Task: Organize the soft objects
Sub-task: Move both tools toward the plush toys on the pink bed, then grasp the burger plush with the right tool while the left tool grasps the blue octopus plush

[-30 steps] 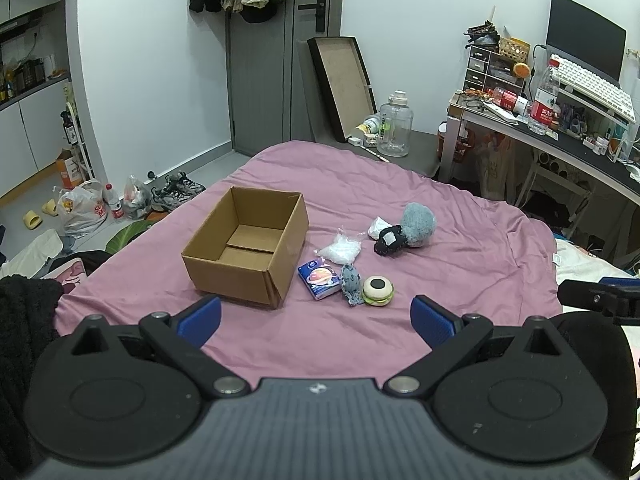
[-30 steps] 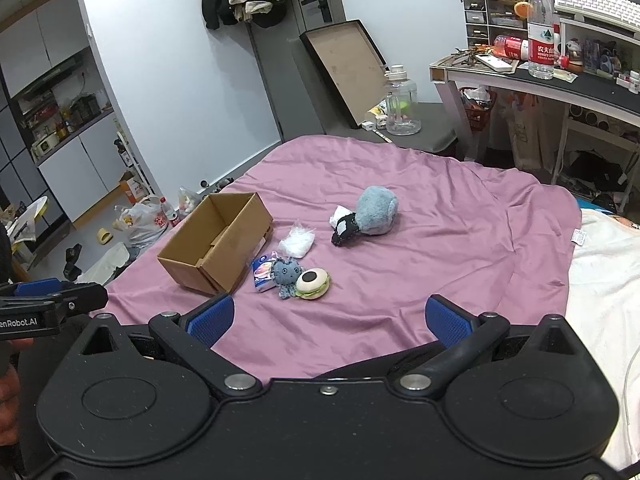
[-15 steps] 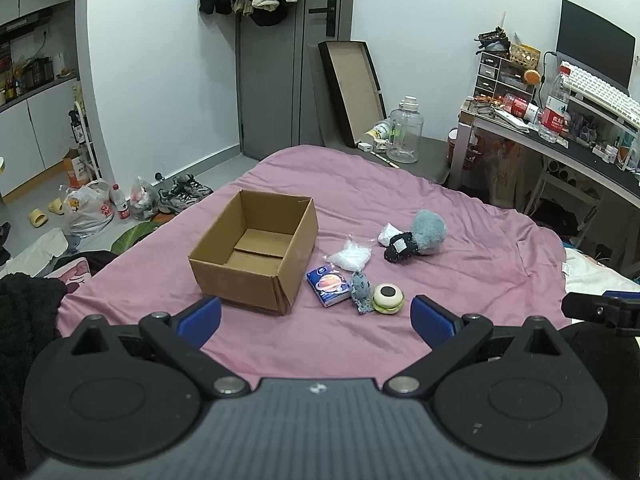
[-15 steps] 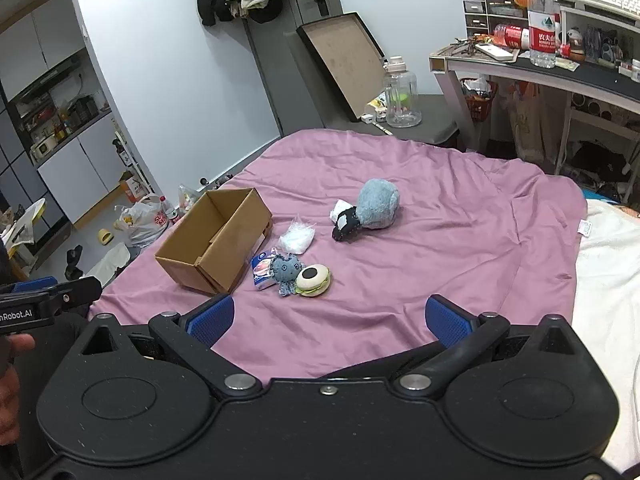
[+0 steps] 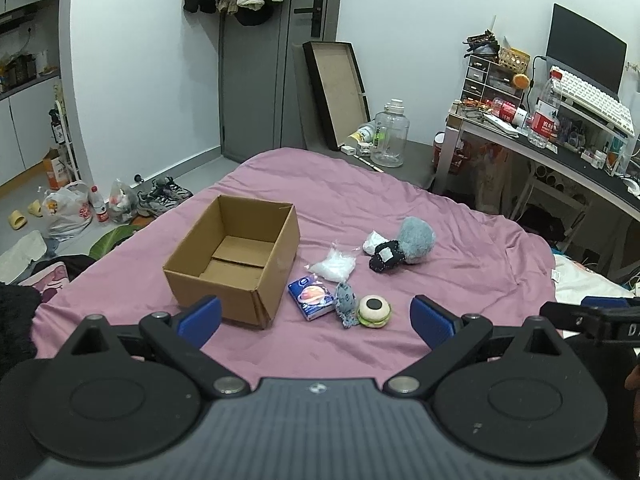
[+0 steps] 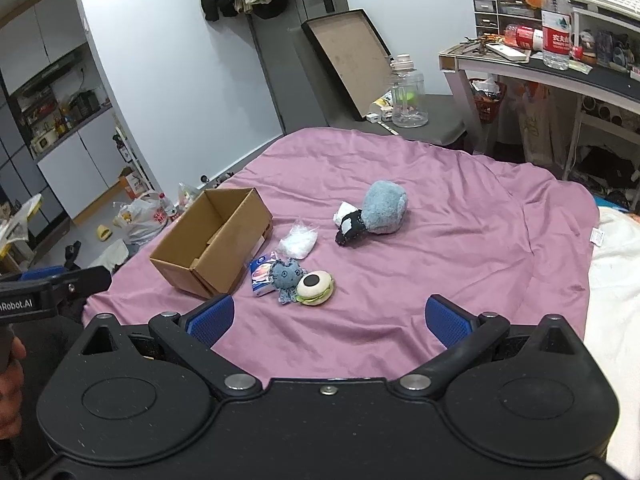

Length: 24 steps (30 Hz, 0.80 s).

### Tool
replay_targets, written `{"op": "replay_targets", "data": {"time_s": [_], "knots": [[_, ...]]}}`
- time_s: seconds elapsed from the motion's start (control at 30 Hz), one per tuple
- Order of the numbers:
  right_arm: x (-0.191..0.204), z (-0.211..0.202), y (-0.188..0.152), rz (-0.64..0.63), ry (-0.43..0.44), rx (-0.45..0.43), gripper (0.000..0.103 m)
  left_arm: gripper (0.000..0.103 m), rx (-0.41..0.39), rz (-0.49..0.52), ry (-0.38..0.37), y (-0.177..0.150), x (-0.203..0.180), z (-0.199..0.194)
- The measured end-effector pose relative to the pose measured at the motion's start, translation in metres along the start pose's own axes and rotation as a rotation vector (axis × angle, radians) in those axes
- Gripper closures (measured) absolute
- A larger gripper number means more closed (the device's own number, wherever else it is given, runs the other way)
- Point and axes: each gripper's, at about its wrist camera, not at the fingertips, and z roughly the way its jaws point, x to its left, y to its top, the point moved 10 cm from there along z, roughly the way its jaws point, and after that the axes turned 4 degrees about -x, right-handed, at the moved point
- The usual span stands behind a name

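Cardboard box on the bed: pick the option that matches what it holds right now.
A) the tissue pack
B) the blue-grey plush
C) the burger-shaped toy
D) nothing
D: the cardboard box shows only its bare bottom flaps, and the soft items lie outside it on the purple sheet.

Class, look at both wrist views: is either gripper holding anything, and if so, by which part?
Nothing is held. The left gripper and right gripper are both open above the bed, with the soft toys and cardboard box lying beyond them.
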Motion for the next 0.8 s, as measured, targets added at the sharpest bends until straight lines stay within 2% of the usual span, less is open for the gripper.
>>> {"op": "replay_targets", "data": {"time_s": [0.5,0.67,0.8], "knots": [[-0.007,0.047,-0.004,0.052,0.007,0.026,0.0,0.003,0.087,-0.017,0.008,-0.006,-0.002,0.054],[-0.013,0.063,-0.005,0.045,-0.048,0.033,0.0,0.005,0.115,-0.027,0.018,-0.006,0.001,0.072],[-0.014,0.078,-0.007,0.057,-0.039,0.048,0.0,0.005,0.145,-0.031,0.016,-0.008,0.003,0.09]]}}
